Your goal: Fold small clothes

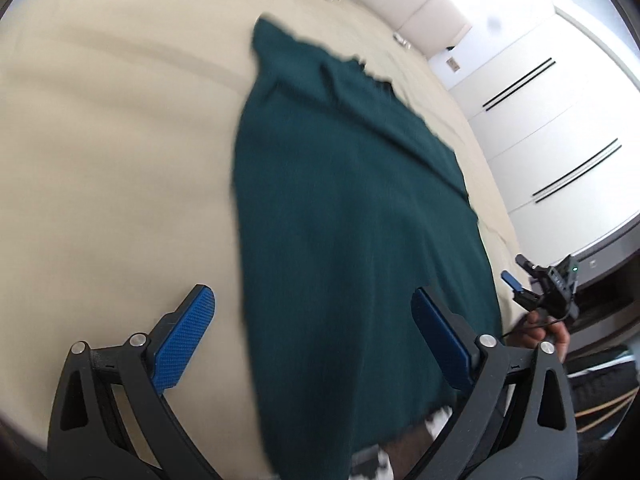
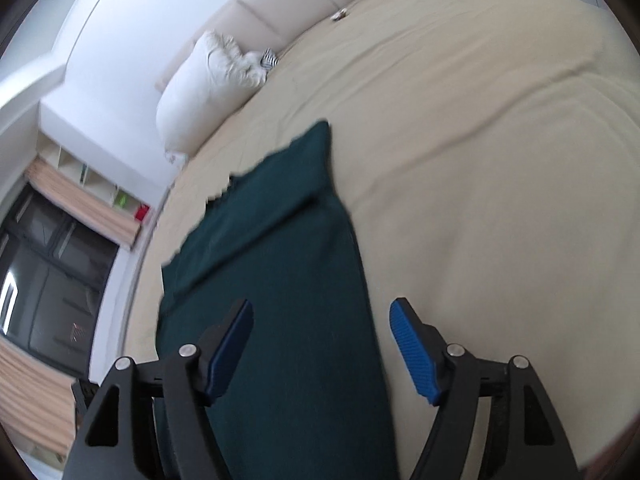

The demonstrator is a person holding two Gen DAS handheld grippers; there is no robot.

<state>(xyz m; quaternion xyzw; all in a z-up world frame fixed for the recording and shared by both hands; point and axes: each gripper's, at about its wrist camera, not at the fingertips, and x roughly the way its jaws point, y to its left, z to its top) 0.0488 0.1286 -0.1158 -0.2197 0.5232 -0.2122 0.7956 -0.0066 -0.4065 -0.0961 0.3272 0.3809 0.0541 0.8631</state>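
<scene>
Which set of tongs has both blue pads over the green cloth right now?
Neither. The left tongs and the right tongs each straddle an edge of the green cloth: one pad over cloth, one over the beige bedsheet. Both hang open.

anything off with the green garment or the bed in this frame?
Nothing damaged or spilled. The dark green garment lies on the beige bed sheet, folded lengthwise, but its far end is uneven: one corner sticks out past the rest, with a ragged edge. Both the left gripper and right gripper are open and empty.
</scene>
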